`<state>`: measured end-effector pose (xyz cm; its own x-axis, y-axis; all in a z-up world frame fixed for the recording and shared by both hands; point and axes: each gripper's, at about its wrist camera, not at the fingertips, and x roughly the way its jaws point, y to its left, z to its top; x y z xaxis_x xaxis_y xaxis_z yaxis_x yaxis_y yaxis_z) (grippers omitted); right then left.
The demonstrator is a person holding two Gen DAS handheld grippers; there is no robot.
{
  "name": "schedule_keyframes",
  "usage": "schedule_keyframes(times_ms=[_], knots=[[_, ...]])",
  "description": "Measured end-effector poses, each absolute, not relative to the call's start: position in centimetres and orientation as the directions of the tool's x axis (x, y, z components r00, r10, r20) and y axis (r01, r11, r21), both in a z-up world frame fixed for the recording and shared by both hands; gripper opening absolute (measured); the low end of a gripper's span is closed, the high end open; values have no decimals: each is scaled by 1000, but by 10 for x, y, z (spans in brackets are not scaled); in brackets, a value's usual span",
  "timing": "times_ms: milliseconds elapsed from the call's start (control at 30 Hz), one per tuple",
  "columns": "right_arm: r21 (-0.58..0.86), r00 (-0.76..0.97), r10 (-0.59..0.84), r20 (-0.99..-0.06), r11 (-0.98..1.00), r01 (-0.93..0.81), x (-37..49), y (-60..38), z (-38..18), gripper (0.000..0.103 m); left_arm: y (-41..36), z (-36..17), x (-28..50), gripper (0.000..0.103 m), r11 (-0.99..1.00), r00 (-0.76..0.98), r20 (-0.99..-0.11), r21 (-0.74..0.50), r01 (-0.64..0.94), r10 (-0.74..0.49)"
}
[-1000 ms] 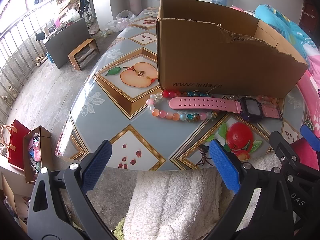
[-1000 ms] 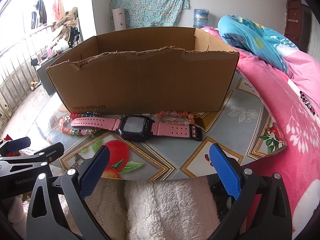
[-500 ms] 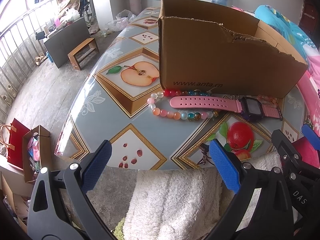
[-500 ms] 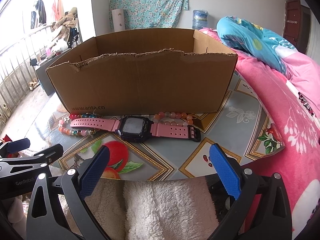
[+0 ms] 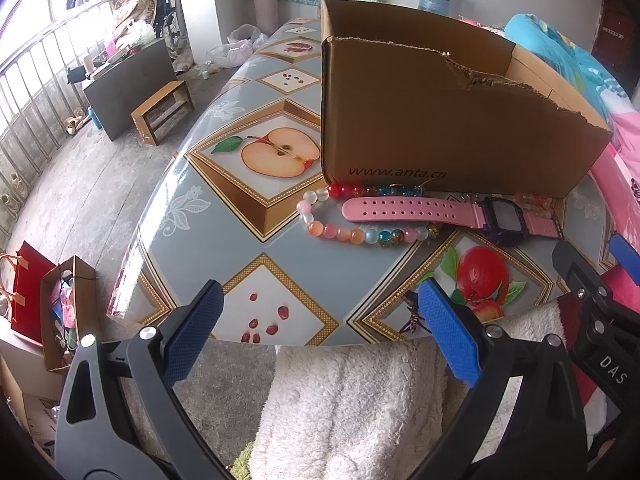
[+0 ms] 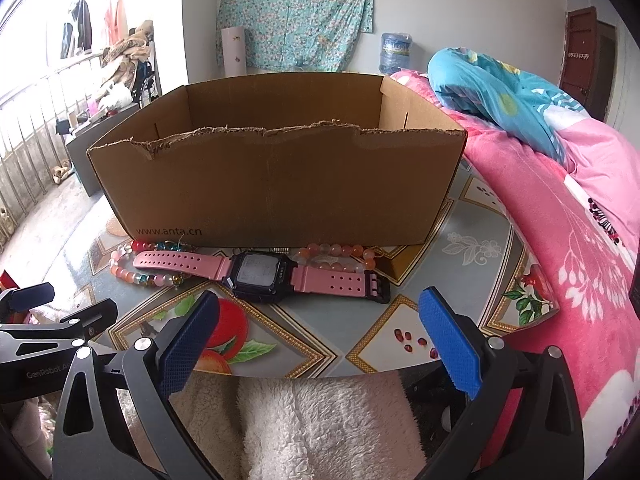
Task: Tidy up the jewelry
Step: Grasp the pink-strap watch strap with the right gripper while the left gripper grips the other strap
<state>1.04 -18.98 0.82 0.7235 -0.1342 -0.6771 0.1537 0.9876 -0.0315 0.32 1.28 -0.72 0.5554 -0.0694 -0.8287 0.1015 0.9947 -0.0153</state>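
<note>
A pink-strapped digital watch [image 5: 448, 214] [image 6: 260, 272] lies flat on the table just in front of an open brown cardboard box [image 5: 440, 120] [image 6: 280, 188]. A bracelet of pink, orange and blue beads [image 5: 352, 234] [image 6: 136, 274] lies under the watch's left strap. A second orange-bead bracelet [image 6: 340, 252] lies behind the right strap, against the box. My left gripper [image 5: 320, 328] is open and empty at the table's near edge. My right gripper [image 6: 320, 328] is open and empty, just in front of the watch.
The table [image 5: 240, 208] has a fruit-patterned cover. A white fluffy cloth [image 5: 352, 408] [image 6: 320, 424] hangs below its near edge. A pink floral blanket [image 6: 560, 216] borders the table's right side. Bags [image 5: 44, 296] stand on the floor at left.
Both grippers have moved slightly closer to the table; the watch and box look a little nearer. Both stay open and empty. The jewelry has not moved.
</note>
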Motion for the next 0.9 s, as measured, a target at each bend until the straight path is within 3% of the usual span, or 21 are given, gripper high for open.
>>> schedule_keyframes(times_ms=[333,567,733,900], knots=[[-95,795,-52,-604,995,-8,19,-189,16,97,23,-7,2,94,978,646,-739,-88,188,-190],[-138,734,113,-670,952,-273,41,-181,8,73,5,-1,-2,94,950,716,-649,-34,311,-257],[-123,638,183,-748,906,-404,61,-172,-11,62,-15,-8,1,94,923,700,-662,32,383,-267],[-161,574,181,-799,855,-494,72,-166,-26,55,-31,-14,0,79,890,684,-671,80,449,-285]])
